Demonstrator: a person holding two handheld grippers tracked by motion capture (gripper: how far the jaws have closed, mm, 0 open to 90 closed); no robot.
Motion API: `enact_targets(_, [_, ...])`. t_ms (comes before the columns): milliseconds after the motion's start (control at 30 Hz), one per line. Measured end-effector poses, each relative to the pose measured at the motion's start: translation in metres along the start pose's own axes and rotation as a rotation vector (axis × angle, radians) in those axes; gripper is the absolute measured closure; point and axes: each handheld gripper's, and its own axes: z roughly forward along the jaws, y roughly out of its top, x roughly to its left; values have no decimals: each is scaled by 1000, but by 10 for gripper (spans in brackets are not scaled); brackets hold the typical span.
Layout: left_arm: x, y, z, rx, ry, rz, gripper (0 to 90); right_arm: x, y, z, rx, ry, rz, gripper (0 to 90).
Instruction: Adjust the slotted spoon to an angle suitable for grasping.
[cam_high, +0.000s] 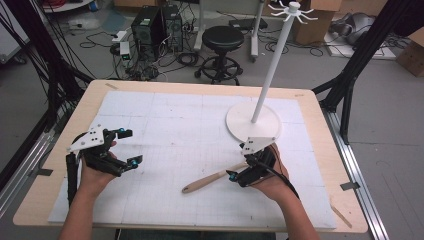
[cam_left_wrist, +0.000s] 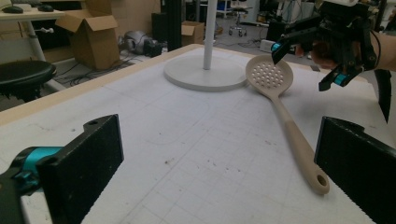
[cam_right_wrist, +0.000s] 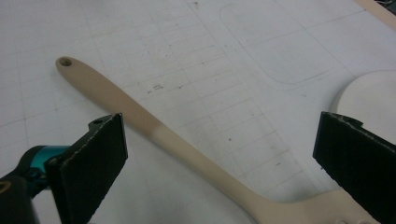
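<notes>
Slotted spoon (cam_right_wrist: 154, 130) flat, handle leftward, bowl toward stand base (cam_high: 252, 122).

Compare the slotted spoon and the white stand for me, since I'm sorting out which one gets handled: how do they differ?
The slotted spoon lies flat on the mat; the white stand rises upright from a round base. The spoon is beige with a perforated bowl; the stand is white with hooks on top. The right gripper hovers open over the spoon; nothing reaches for the stand. Both rest on the same table.

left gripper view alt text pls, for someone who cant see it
A beige slotted spoon lies flat on a white gridded mat, its handle pointing toward the camera's open tongs. Beyond it, the other hand's open tongs hover by the spoon's bowl, near a white stand.
</notes>
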Motion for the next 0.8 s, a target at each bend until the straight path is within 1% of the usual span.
enact_targets(33, [0,0,0,-1,0,1,18,1,1,2,13,6,-11,39])
enact_targets(67, [0,0,0,1,-1,3,18,2,1,4,24,11,-13,43])
enact_targets(133, [0,0,0,0,0,1,18,3,1,5,31,15,-17,50])
enact_targets(167, [0,0,0,0,0,1,18,3,2,7,35,17,-33,62])
enact_targets(200, [0,0,0,0,0,1,18,4,2,9,52,25,-35,89])
enact_targets(233, [0,0,0,1,-1,2,18,5,2,11,67,35,-41,141])
enact_targets(267, [0,0,0,1,-2,1,18,6,2,14,83,39,-47,149])
enact_targets(300, [0,0,0,1,-2,1,18,8,3,19,113,42,-65,154])
enact_targets(333, [0,0,0,0,0,1,18,8,3,19,113,42,-65,154])
enact_targets(400, [0,0,0,1,-1,3,18,10,3,24,141,51,-75,171])
enact_targets(433, [0,0,0,1,-1,3,18,11,3,27,151,51,-85,187])
enact_targets(500, [1,0,0,1,-1,3,18,12,3,31,179,67,-86,245])
enact_targets(567, [0,0,0,-1,-1,1,18,13,3,37,210,80,-101,294])
enact_targets(600, [0,0,0,-1,-1,1,18,13,3,37,210,80,-101,294])
enact_targets(667, [0,0,0,0,-1,2,18,13,2,41,237,95,-100,328])
enact_targets(700, [0,0,0,1,-4,5,18,12,1,46,269,118,-103,359])
enact_targets(733, [0,0,0,1,-4,5,18,12,1,46,269,118,-103,359])
enact_targets(767, [-1,1,1,3,-4,8,18,11,0,51,294,135,-101,384])
enact_targets(800, [-1,2,2,4,-7,13,18,9,1,52,288,154,-88,399])
